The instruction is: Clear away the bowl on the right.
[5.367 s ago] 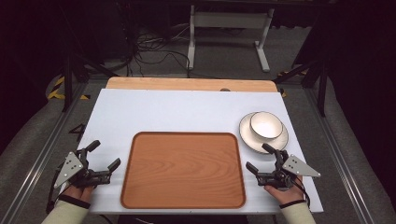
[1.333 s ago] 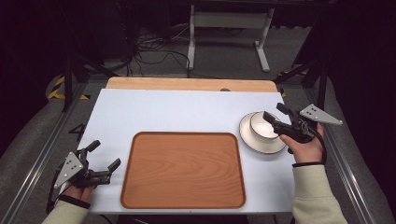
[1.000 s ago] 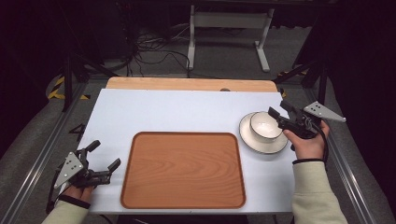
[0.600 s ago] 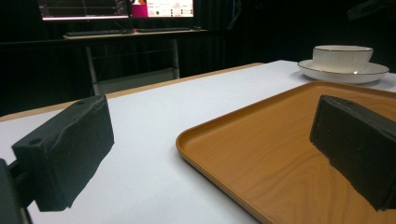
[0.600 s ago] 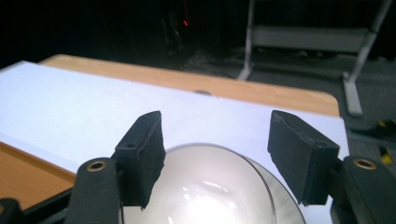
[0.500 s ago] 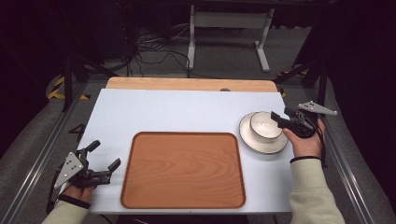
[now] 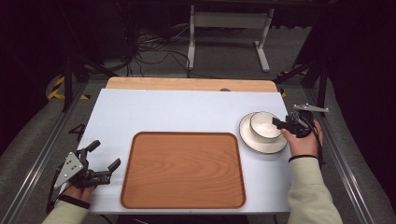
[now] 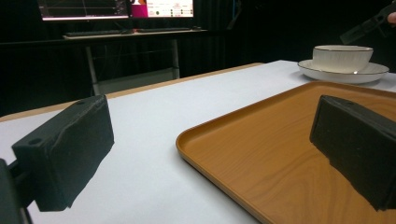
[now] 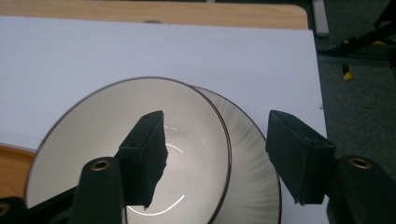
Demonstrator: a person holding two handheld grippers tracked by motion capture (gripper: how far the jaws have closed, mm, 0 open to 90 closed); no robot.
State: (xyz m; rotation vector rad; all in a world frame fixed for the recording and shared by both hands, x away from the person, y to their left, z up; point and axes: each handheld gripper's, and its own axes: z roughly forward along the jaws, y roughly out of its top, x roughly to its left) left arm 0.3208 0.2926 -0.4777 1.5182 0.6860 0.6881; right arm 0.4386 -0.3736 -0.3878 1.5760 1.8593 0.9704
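I am getting my right tool [image 7: 279,123] ready to grab the bowl [image 7: 264,125], which sits on the plate [image 7: 261,145] right of the tray [image 7: 183,170]. Its jaws have just been closing a little, one inside the rim, one outside, not squeezing yet. Next I think I must go lower and pinch. My left tool [image 7: 103,161] rests open, holding nothing.

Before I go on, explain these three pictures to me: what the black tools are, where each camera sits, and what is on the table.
A person holds a two-jaw black gripper in each hand. One camera looks down from above; one rides on each gripper. On the white table lie an empty brown wooden tray and a white bowl standing on a white saucer. The left gripper rests open beside the tray, holding nothing. The right gripper straddles the bowl's rim, one jaw inside, one outside, not pressing yet; its jaws have just been closing.
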